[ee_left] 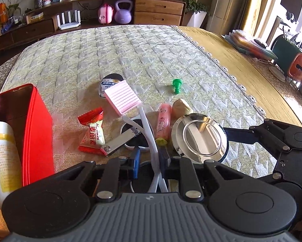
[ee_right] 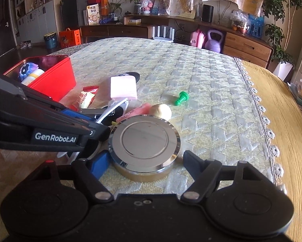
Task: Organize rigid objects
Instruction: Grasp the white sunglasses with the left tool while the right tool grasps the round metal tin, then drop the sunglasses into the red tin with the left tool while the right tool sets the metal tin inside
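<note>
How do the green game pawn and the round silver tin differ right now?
The green pawn is small, matte plastic and tipped on its side; the silver tin is wide, mirror-shiny and sits flat. The pawn lies alone; the tin sits between the right gripper's jaws. Both rest on the quilted cloth.

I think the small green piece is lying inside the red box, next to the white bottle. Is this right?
No. The small green piece lies on the quilted cloth, outside the red box; the left wrist view shows it. The white bottle is inside.
</note>
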The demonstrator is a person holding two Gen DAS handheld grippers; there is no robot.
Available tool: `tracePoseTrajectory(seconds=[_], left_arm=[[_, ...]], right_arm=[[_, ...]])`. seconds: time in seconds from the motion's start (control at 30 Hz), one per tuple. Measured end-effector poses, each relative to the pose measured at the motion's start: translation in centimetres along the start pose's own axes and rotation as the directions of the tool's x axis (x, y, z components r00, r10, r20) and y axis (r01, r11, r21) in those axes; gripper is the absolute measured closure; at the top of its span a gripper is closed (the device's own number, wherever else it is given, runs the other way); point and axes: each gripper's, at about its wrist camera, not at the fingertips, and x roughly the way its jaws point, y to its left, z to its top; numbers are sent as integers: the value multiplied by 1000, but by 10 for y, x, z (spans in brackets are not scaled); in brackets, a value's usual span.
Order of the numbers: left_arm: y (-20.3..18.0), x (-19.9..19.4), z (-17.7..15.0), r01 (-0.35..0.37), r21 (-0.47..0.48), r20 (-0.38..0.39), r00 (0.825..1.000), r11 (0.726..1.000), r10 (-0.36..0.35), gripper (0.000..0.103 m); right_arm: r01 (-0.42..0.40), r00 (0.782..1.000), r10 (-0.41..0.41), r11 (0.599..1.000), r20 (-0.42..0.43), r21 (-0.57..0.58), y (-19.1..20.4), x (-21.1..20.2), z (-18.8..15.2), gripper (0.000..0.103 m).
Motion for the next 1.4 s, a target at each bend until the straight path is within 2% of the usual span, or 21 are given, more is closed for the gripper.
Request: tracePoseTrajectory(seconds=[0.07, 0.13, 0.43, 0.53, 0.67, 0.77, 0.9, 1.07, 1.4], left_arm=[[0, -1, 1, -1, -3, 8, 1000, 1000, 1, 87], [0, -3, 2, 3, -6, 17, 1000, 1000, -3, 97], [18, -12, 5, 68, -116, 24, 998, 991, -66, 97], [26, -17, 7, 111, -179, 27, 994, 978, -108, 97], [38, -22, 9, 173, -284, 22, 985, 943, -174, 97], [41, -28, 9, 204, -317, 29, 978, 926, -206, 98], [41, -38, 7, 239, -336, 35, 970, 911, -241, 98], [36, -54, 5, 267, -327, 57, 963, 907, -263, 98], [46, -98, 1, 273, -319, 121, 962, 908, -246, 98]], right_arm=[[-3, 1000, 3, 1000, 5, -7, 2, 0, 0, 29], [5, 1000, -5, 1000, 8, -14, 4, -1, 0, 29], [-5, 1000, 4, 1000, 21, 20, 2, -18, -7, 29], [-9, 1000, 8, 999, 18, 38, 2, -27, -8, 29], [-21, 1000, 20, 997, 21, 78, 1, -39, -9, 29], [-28, 999, 25, 995, 33, 93, 1, -51, -9, 29], [-21, 999, 17, 994, 43, 104, 4, -64, -11, 29], [-11, 998, 3, 993, 59, 121, 3, -81, -11, 29], [-12, 996, 2, 994, 93, 105, 17, -112, 5, 29]])
